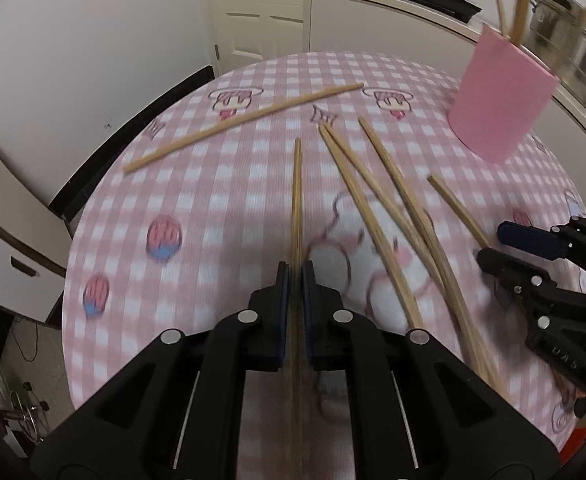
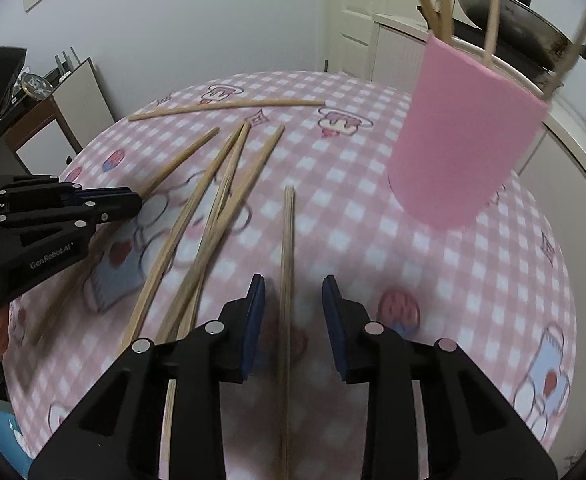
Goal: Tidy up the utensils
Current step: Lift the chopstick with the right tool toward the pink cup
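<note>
Clamping one chopstick [image 1: 297, 208] between its blue pads, the left gripper [image 1: 295, 280] has its jaws almost fully together, and the stick runs forward from them over the pink checked tablecloth [image 1: 213, 208]. In the right wrist view this same gripper [image 2: 133, 204] reaches in from the left edge, with the stick it holds slanting away from its tip.

The right gripper [image 2: 293, 292] stands partly parted, with a gap on either side of a single chopstick [image 2: 288, 264] that lies between the jaws without either pad touching it; the stick appears to rest on the table.

Between the two grippers a loose bundle of chopsticks [image 2: 213, 216] lies fanned across the cloth, several crossing one another near their lower ends. One more chopstick [image 2: 229, 107] lies apart at the far side of the table, roughly crosswise.

A pink cylindrical holder [image 2: 465, 140] stands upright on the far right of the table with several chopsticks [image 2: 445, 12] already sticking out of its top. Behind it, a wok [image 2: 509, 16] sits on a white counter.
</note>
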